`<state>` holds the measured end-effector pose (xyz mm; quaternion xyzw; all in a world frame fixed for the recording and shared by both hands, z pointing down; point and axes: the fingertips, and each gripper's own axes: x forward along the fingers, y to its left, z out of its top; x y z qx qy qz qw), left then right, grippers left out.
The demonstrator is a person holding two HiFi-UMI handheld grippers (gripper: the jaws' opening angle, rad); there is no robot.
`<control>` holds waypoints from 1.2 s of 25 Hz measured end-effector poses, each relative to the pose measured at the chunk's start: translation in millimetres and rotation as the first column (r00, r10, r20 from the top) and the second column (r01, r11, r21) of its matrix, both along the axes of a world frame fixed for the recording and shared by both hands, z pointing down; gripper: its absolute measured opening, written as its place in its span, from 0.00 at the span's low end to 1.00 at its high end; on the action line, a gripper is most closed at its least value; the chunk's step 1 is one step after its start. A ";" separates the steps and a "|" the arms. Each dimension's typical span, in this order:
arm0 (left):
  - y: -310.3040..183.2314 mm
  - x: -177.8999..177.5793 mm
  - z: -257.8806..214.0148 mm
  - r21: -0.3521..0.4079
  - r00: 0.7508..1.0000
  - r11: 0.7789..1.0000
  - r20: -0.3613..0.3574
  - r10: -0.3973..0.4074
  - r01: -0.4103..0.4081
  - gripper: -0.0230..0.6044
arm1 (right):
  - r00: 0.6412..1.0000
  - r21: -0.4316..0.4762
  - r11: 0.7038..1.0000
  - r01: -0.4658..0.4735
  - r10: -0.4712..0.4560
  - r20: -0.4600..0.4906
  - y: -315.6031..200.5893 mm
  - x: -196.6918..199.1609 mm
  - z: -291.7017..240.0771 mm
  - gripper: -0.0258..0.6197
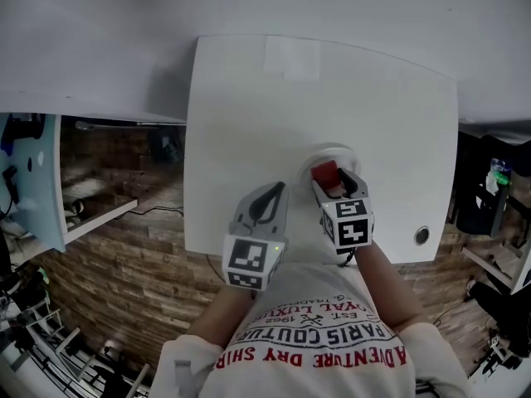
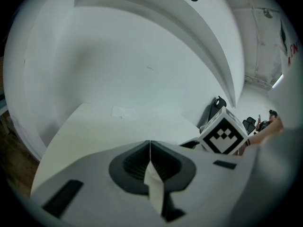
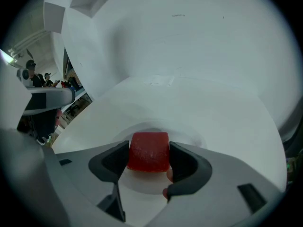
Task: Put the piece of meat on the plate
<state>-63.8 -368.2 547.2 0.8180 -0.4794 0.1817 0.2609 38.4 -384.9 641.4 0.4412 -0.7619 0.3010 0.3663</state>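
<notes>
Task progress: well advanced, by judgement. The red, block-shaped piece of meat (image 3: 148, 151) is already over the round white plate (image 3: 191, 137), which stands on the white table (image 1: 249, 123).
Remaining: release of the meat and withdrawal of the tool. Whether the meat rests on the plate or hangs just above it cannot be told.
Right gripper (image 3: 149, 156): jaws at a narrow setting, pressed against both sides of the meat.
Left gripper (image 2: 150, 157): jaws fully together with nothing between them, held above the table near its front edge, just beside the right gripper and clear of the plate.
Meat location: between the right jaws, within the plate rim.
</notes>
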 end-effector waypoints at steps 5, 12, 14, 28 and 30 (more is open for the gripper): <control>2.5 -2.7 -0.7 -0.005 1.000 1.000 0.008 0.006 -0.006 0.05 | 1.000 -0.002 1.000 0.013 -0.013 -0.014 -0.8 -0.4 3.0 0.46; 1.9 -2.8 -3.8 0.006 1.000 1.000 0.012 0.028 -0.028 0.05 | 1.000 0.006 1.000 -0.002 0.002 -0.005 0.2 0.5 2.0 0.46; 2.3 -1.3 -5.4 0.009 0.999 0.999 0.012 0.038 -0.038 0.05 | 1.000 0.032 0.999 -0.015 0.014 0.011 -2.6 0.4 -3.6 0.46; 6.3 9.2 -41.2 0.095 0.995 0.991 0.011 0.098 -0.099 0.05 | 0.986 0.215 0.965 -0.152 0.132 0.107 3.6 11.3 -86.9 0.19; 8.2 15.6 -51.0 0.117 0.994 0.987 0.005 0.110 -0.110 0.05 | 0.978 0.266 0.944 -0.196 0.171 0.117 5.4 22.2 -107.3 0.12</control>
